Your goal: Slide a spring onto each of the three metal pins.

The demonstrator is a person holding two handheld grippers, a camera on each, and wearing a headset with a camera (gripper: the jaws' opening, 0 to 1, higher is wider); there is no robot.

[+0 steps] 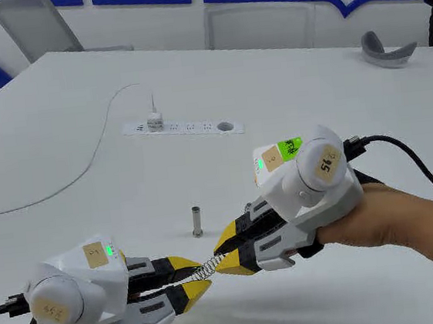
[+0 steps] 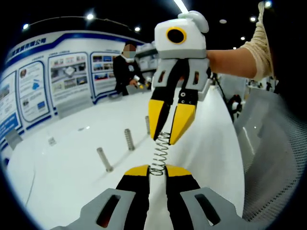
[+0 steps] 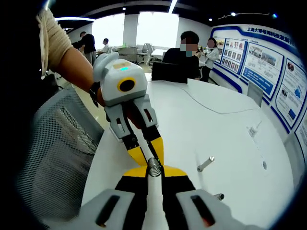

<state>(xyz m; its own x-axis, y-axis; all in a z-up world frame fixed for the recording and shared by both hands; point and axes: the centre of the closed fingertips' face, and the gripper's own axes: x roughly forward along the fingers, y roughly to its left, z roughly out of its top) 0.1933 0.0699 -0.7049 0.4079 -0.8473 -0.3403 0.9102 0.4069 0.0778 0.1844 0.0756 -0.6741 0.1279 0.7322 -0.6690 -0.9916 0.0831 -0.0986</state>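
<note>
Held near-level, thin coiled steel spring [image 1: 210,269] bridges left gripper [image 1: 201,276], right gripper [image 1: 225,258], each clamping an end | upright grey metal pin [image 1: 196,220] just beyond

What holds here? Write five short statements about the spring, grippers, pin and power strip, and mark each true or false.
1. The left gripper and right gripper each clamp one end of the spring. True.
2. The spring lies loose on the table. False: it hangs between the two sets of jaws.
3. A pin stands upright beyond the grippers. True.
4. The power strip has nothing plugged in. False: a white plug sits in it.
5. The right gripper is open. False: it is shut on the spring.
</note>
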